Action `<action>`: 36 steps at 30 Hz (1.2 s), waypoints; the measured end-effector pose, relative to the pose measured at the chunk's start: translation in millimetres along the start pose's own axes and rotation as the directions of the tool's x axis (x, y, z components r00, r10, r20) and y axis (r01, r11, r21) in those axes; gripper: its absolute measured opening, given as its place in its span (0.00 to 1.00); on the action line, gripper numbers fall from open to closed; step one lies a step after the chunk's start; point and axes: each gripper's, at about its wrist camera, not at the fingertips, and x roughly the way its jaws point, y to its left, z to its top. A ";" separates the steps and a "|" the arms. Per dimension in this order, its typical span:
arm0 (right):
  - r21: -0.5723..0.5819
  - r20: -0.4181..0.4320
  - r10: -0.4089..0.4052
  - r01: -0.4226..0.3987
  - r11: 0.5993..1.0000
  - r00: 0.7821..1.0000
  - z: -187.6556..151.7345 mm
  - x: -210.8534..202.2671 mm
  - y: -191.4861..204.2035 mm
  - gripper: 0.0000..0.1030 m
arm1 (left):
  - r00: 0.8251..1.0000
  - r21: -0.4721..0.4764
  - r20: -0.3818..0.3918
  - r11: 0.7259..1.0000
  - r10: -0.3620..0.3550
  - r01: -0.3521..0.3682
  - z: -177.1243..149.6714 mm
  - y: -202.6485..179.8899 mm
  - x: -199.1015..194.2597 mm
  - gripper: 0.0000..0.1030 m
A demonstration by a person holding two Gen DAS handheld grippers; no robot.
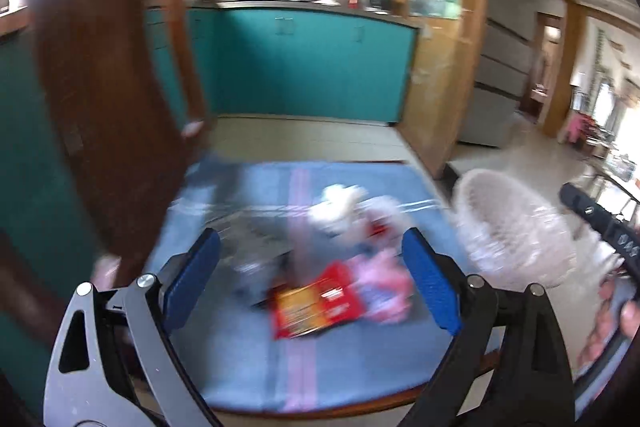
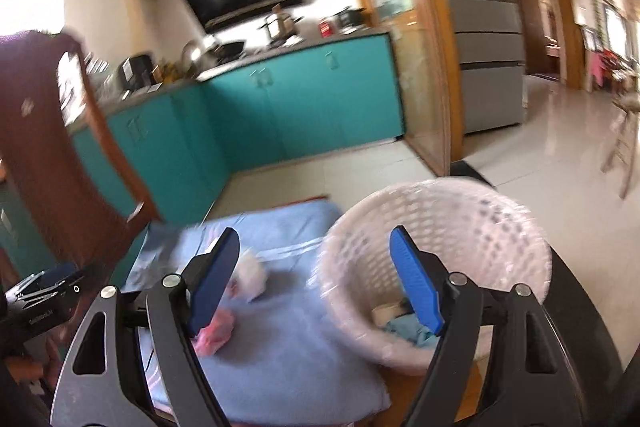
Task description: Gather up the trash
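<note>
1. Teal kitchen cabinets (image 1: 304,63) back a blue cloth (image 1: 240,359) — blurred wrappers, seemingly a red packet (image 1: 316,301), lie there;
2. left gripper (image 1: 312,283) gapes empty above them;
3. right gripper (image 2: 316,279) spread, unladen — white basket (image 2: 480,219) beside the cloth.

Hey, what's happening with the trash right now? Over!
Both hand-held grippers open, empty: left, right. Red-and-yellow snack wrapper and pink crumpled wrapper on blue cloth. White plastic mesh basket ready at right. Nothing blocking.
</note>
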 end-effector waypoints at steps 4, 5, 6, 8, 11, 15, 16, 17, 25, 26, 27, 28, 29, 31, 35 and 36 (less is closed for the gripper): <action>-0.068 -0.040 0.048 -0.051 0.996 0.998 -13.9 -1.6 32.3 0.78 | 0.999 0.025 -0.015 0.999 0.043 -0.042 -22.9 5.5 1.5 0.90; -0.083 -0.049 0.052 -0.056 0.995 0.997 -17.6 -1.9 38.6 0.78 | 0.999 0.043 -0.026 0.998 0.040 -0.039 -24.8 2.0 3.1 0.90; -0.093 -0.055 0.055 -0.060 0.994 0.997 -18.9 -1.5 42.4 0.78 | 0.999 0.062 -0.031 0.998 0.034 -0.032 -23.9 1.8 3.9 0.90; -0.118 -0.067 0.056 -0.063 0.991 0.996 -22.0 0.4 50.1 0.78 | 0.999 0.091 -0.023 0.995 0.038 -0.036 -25.3 -3.3 3.0 0.90; -0.122 -0.079 0.043 -0.053 0.991 0.996 -24.5 3.9 50.8 0.78 | 0.999 0.066 -0.045 0.998 0.018 -0.015 -24.6 -1.9 4.4 0.90; -0.124 -0.088 0.034 -0.045 0.991 0.996 -25.1 6.8 51.4 0.78 | 0.999 0.048 -0.054 0.999 0.004 -0.002 -25.8 1.9 3.3 0.90; -0.128 -0.089 0.032 -0.043 0.991 0.996 -25.3 7.0 51.9 0.78 | 0.999 0.052 -0.053 0.999 0.008 -0.006 -25.6 2.1 2.1 0.90; -0.132 -0.090 0.031 -0.043 0.990 0.995 -25.5 7.7 52.4 0.78 | 0.999 0.053 -0.053 0.999 0.009 -0.006 -25.4 3.3 1.5 0.90; -0.139 -0.098 0.030 -0.044 0.989 0.995 -26.1 9.6 54.0 0.78 | 0.998 0.041 -0.069 0.999 0.010 -0.008 -25.2 9.7 1.8 0.90; -0.142 -0.100 0.030 -0.044 0.989 0.995 -26.3 9.9 54.2 0.78 | 0.997 0.040 -0.072 0.999 0.011 -0.009 -25.2 10.3 2.3 0.90; -0.143 -0.101 0.031 -0.045 0.989 0.994 -26.2 10.3 54.2 0.78 | 0.997 0.037 -0.074 0.999 0.011 -0.009 -25.3 11.1 2.7 0.90; -0.143 -0.102 0.031 -0.046 0.989 0.994 -26.3 10.5 54.2 0.78 | 0.997 0.032 -0.077 0.999 0.011 -0.009 -25.1 12.1 3.0 0.90; -0.143 -0.103 0.032 -0.046 0.989 0.994 -26.5 10.8 54.1 0.78 | 0.997 0.029 -0.078 1.000 0.011 -0.009 -25.1 12.8 3.3 0.90; -0.145 -0.104 0.031 -0.046 0.988 0.994 -26.2 11.1 54.2 0.78 | 0.997 0.026 -0.081 1.000 0.013 -0.010 -25.1 13.5 3.9 0.90; -0.147 -0.107 0.032 -0.048 0.988 0.994 -27.0 11.1 53.3 0.78 | 0.996 0.020 -0.084 1.000 0.015 -0.013 -25.3 15.7 4.6 0.90; -0.146 -0.109 0.033 -0.049 0.988 0.994 -26.8 11.4 53.1 0.78 | 0.996 0.017 -0.086 1.000 0.014 -0.013 -25.5 16.1 5.1 0.90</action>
